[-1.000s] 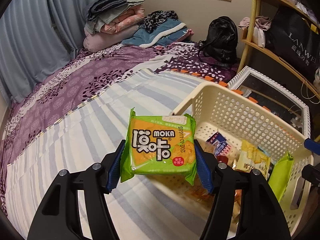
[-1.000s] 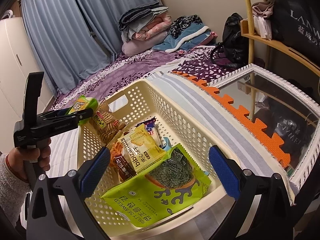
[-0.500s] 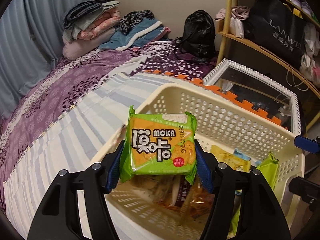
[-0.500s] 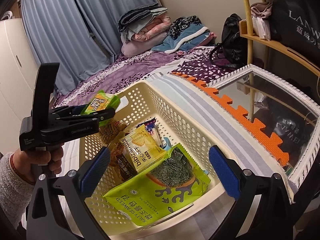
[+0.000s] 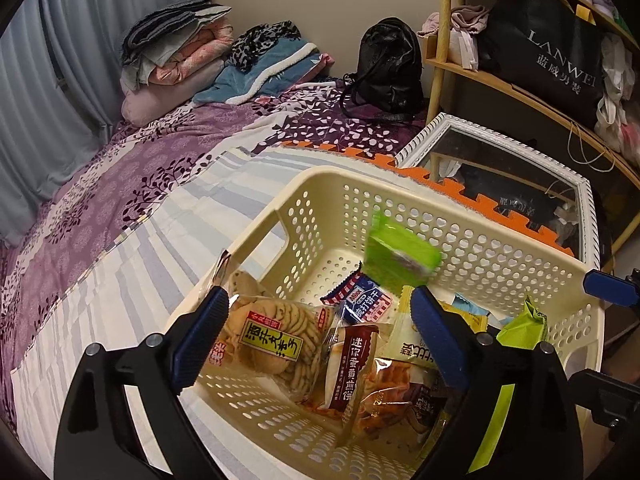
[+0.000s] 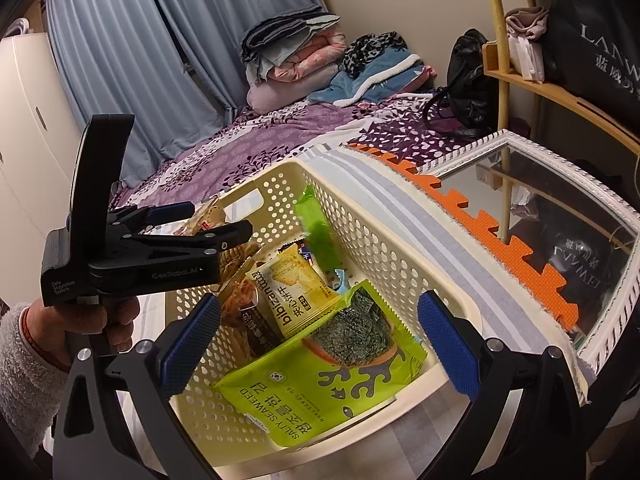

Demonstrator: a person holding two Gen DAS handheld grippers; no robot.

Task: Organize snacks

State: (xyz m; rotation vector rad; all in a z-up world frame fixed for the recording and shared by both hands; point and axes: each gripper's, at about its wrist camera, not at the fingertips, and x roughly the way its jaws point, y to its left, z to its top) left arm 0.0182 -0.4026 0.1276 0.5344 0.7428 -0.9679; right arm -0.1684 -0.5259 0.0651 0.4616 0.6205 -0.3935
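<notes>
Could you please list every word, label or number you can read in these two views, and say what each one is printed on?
"SALTY SEAWEED": green seaweed pack in the basket, upside down.
"bibizan": yellow cracker pack.
"LANWEI": black bag on the shelf.
"Data Acquisition System": body of the left claw.
Chinese characters on the round-cracker bag and brown packet: not transcribed.
The falling green packet: too blurred.

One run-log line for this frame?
left tool: jaws opening, nothing between | green snack pack: blurred, mid-air inside basket | right tool: open, empty
</notes>
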